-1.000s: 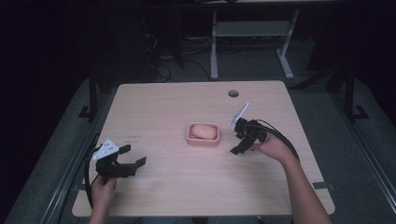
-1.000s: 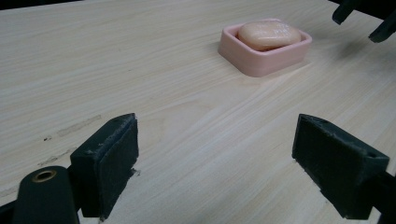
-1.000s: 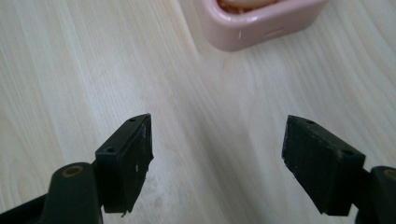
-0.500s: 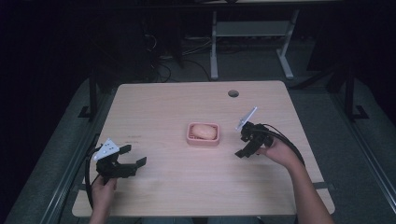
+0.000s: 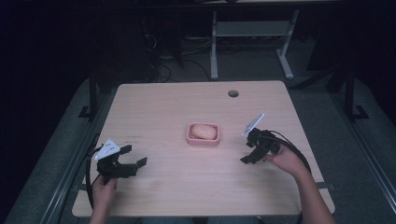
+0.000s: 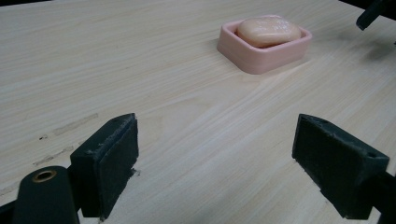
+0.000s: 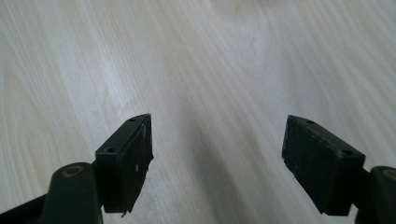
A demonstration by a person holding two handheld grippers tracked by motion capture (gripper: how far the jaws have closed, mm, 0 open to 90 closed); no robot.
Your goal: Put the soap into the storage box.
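A pink soap dish (image 5: pixel 203 140) with a pale bar of soap (image 5: pixel 204 132) in it sits at the table's middle. The left gripper view has the dish (image 6: pixel 257 53) and the soap (image 6: pixel 268 31) ahead to the right. My left gripper (image 5: pixel 133 156) rests near the front left of the table, open, pointing toward the dish, with nothing between its fingers (image 6: pixel 109 161). My right gripper (image 5: pixel 248 151) is to the right of the dish, tilted down over bare wood, open and empty. Its fingers (image 7: pixel 128 161) frame only table surface.
The light wood table (image 5: pixel 177 107) has a round cable hole (image 5: pixel 233 93) at its back right. Dark floor, cables and a desk frame lie beyond the far edge. Metal rails run along both sides of the table.
My right gripper has drawn back to the right and toward the front, away from the soap dish. The left gripper has kept still.
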